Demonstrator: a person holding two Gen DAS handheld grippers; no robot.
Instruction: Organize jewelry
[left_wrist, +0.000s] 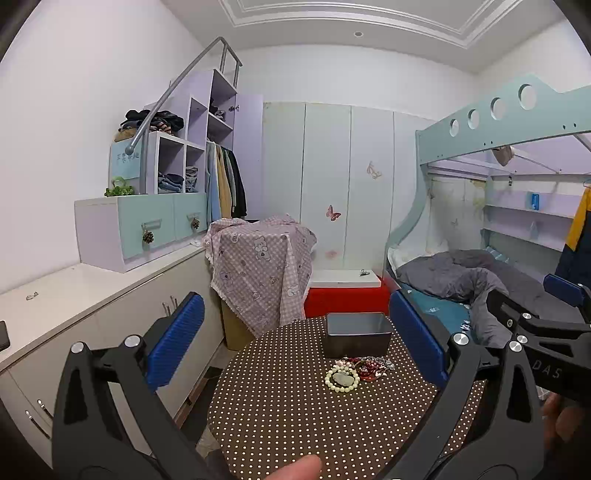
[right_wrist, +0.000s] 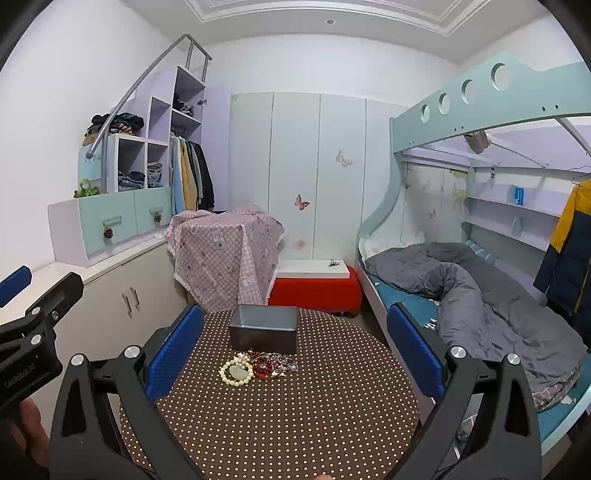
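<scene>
Left tongs (left_wrist: 295, 343): wide apart, nothing between the blue pads, held above the near part of the desk (left_wrist: 295, 424). Right tongs (right_wrist: 295, 343): likewise wide apart and holding nothing.

Jewelry (left_wrist: 360, 369) lies in a small heap on the desk, past the tips of both tongs and apart from them. In the left wrist view it sits right of centre, nearer the right pad; in the right wrist view (right_wrist: 258, 365) it sits left of centre, nearer the left pad.

Heap contents: a cream bead bracelet (left_wrist: 341, 378) forms a closed ring on the near-left side, with a pale oval piece inside the ring. Just right of it, touching, are red beads (left_wrist: 365, 371), and at the far right a tangle of silvery chain (left_wrist: 382, 363). Individual pieces in the tangle cannot be told apart.

A grey box (left_wrist: 357, 334), open-topped and rectangular, stands just beyond the heap at the far edge of the desk; its near wall is close to the jewelry. Interior looks bare as far as visible.

Desk is round, with a brown cover with white dots.
</scene>
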